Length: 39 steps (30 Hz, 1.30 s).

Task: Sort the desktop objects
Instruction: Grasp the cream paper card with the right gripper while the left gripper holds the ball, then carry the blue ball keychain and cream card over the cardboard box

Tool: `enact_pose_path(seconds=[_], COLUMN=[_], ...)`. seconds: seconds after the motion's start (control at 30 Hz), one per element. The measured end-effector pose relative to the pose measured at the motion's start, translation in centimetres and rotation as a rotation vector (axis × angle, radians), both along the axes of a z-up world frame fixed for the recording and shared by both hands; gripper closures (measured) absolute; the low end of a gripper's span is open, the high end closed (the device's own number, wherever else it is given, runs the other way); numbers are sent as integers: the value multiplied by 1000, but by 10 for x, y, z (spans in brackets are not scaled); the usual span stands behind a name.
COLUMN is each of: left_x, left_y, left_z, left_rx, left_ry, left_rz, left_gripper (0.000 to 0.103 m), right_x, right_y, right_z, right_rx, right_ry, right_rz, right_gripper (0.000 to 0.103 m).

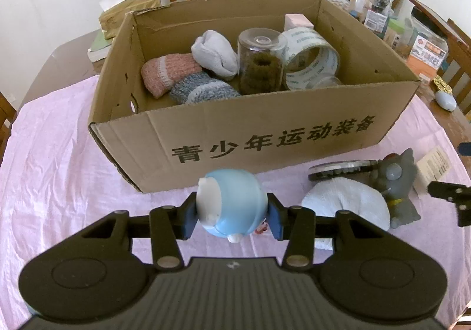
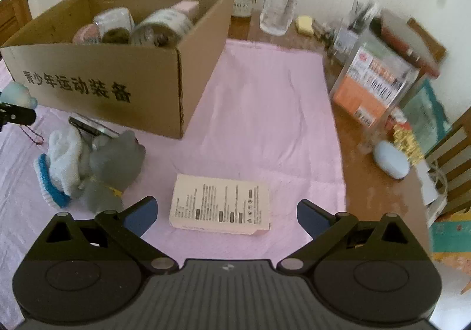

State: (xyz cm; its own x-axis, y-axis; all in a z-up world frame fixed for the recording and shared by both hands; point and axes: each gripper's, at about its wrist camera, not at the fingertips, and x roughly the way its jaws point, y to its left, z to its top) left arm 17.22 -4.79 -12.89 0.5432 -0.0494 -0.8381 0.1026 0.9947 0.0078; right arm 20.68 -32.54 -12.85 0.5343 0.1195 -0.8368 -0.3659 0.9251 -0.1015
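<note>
My left claw (image 1: pixel 232 213) pinches the blue round toy (image 1: pixel 231 200) between its pads, held up just in front of the cardboard box (image 1: pixel 265 135). My right claw (image 2: pixel 225 216) is spread wide over the pale flat carton (image 2: pixel 220 205), which lies on the pink cloth (image 2: pixel 265 112) of the worktop, the pads clear of it on both sides.

To do this step well, I should bring the right claw down so the carton sits squarely between the pads, close across its shorter span, and keep the lower edges just off the cloth so no fabric is pinched. The left claw should carry the toy over the near wall before letting go.

Counted: one box. Inside it I see three rolled socks, one clear jar (image 1: pixel 262 62), one tape roll (image 1: pixel 312 56) and one pink block (image 1: pixel 297 22); more may be hidden behind the wall. Still out on the cloth: one grey figurine (image 2: pixel 116 165), one white sock (image 2: pixel 63 165), one flat round tin (image 1: pixel 341 169), and the carton.
</note>
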Motion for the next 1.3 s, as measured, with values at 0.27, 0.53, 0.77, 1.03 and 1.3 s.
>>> enact_pose_path(seconds=[0.27, 0.53, 0.77, 1.03, 1.3], left_x=[-2, -6, -13, -16, -15], left_y=[0, -2, -3, -4, -2], left_z=[6, 19, 31, 51, 75], left_rx=[-3, 0, 6, 0, 1], left_ry=[-3, -4, 8, -14, -69], left_rz=[-8, -69, -141, -198, -235], left_gripper=[57, 57, 57, 57, 57], right_x=[18, 20, 15, 8, 8], right_y=[-2, -1, 2, 13, 31], right_z=[-11, -9, 16, 51, 84], right_rx=[47, 46, 45, 47, 65], right_ry=[49, 74, 32, -31, -101], right_rz=[9, 33, 88, 162, 216], right_gripper=[6, 20, 20, 20, 20])
